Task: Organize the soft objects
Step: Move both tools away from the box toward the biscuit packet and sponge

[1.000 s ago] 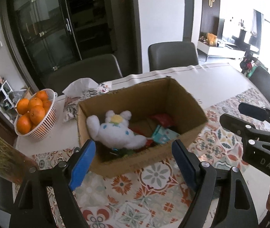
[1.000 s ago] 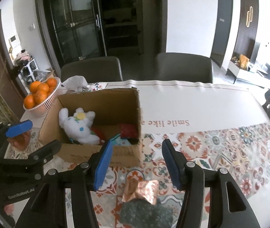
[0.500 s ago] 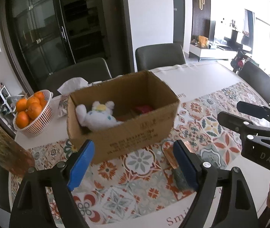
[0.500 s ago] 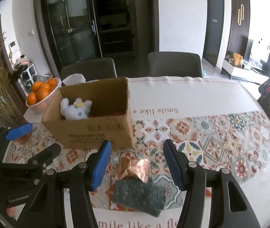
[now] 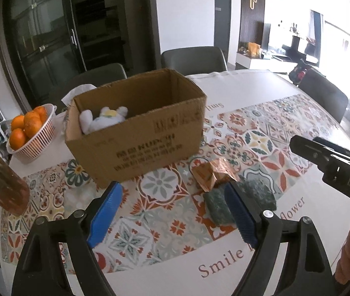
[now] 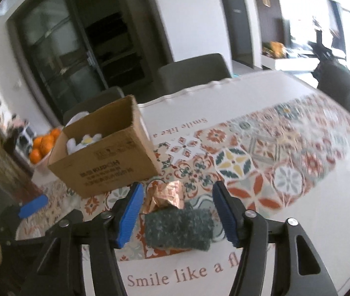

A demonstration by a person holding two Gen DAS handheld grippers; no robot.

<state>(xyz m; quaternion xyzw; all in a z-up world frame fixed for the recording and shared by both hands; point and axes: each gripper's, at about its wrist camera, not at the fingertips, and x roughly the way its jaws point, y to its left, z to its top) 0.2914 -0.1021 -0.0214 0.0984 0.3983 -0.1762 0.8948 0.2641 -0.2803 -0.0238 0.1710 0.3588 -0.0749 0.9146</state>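
A cardboard box (image 5: 140, 133) (image 6: 106, 157) stands on the patterned tablecloth with a white plush toy (image 5: 103, 120) (image 6: 83, 141) inside. In front of it lie a crumpled copper foil wrapper (image 5: 212, 172) (image 6: 166, 193) and a dark green sponge (image 5: 249, 197) (image 6: 177, 227). My right gripper (image 6: 175, 214) hovers over the sponge with its jaws opening; the sponge lies between them, untouched. My left gripper (image 5: 172, 212) is open over bare cloth, left of the sponge, holding nothing. The right gripper's black body (image 5: 335, 165) shows at the left view's right edge.
A pink basket (image 5: 37, 138) of oranges (image 5: 24, 125) and a tissue pack sit behind the box on the left. A vase of dried stems (image 5: 0, 180) stands at the near left. Grey chairs (image 5: 194, 58) ring the table's far side.
Both grippers pulled back from the box and sank toward the near table. The sponge and wrapper now lie between the right fingers, which have spread wider and rolled.
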